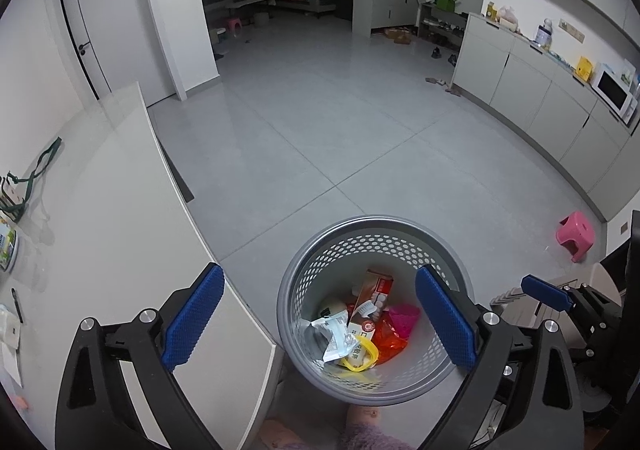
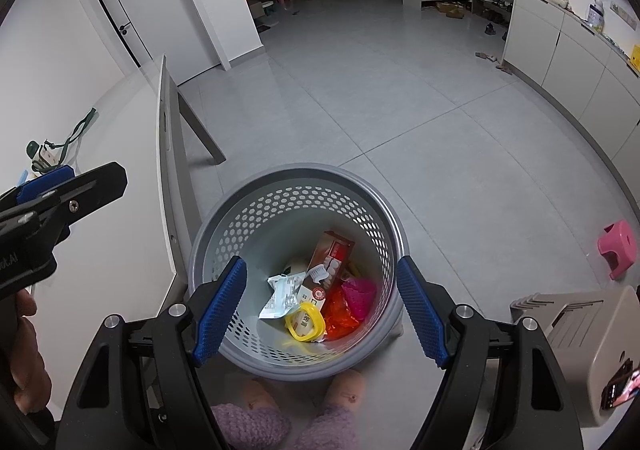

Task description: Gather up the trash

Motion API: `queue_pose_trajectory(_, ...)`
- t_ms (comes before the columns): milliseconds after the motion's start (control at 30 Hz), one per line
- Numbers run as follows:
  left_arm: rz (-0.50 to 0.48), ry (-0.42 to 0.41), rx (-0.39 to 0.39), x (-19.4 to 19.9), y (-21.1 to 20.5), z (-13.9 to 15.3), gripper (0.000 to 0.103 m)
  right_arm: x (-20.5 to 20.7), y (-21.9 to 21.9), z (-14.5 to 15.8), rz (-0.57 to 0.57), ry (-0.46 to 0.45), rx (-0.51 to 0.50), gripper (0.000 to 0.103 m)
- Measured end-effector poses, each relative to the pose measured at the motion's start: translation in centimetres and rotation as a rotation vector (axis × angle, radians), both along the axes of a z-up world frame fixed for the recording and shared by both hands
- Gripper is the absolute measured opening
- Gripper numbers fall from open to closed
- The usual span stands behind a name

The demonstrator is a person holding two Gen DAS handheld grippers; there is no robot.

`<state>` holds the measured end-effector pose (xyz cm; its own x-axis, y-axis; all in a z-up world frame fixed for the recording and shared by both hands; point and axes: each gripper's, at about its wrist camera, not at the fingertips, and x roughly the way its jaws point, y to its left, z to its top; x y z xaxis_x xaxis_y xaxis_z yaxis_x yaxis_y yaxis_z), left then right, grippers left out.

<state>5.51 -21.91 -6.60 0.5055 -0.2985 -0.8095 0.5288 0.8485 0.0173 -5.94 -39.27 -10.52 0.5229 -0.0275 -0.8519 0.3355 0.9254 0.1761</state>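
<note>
Left claw (image 1: 320,314) spread, empty | right claw (image 2: 320,306) spread, empty | basket (image 2: 224,217) holds trash, seemingly wrappers

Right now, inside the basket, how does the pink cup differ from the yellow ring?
The pink cup is solid, textured and lies at the right side of the basket; the yellow ring is an open loop, nearer the front, resting over a wrapper. The cup sits on the orange bag; the ring lies beside it. Both are bright plastic.
</note>
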Motion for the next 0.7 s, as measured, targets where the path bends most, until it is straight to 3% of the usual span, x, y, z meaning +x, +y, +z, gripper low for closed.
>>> queue_pose_trajectory(700, -0.003, 0.019, 0.008, 0.08, 0.41, -0.22, 0.096, -0.09, 0.46, 0.19, 0.004, -0.001, -0.003, 0.074)
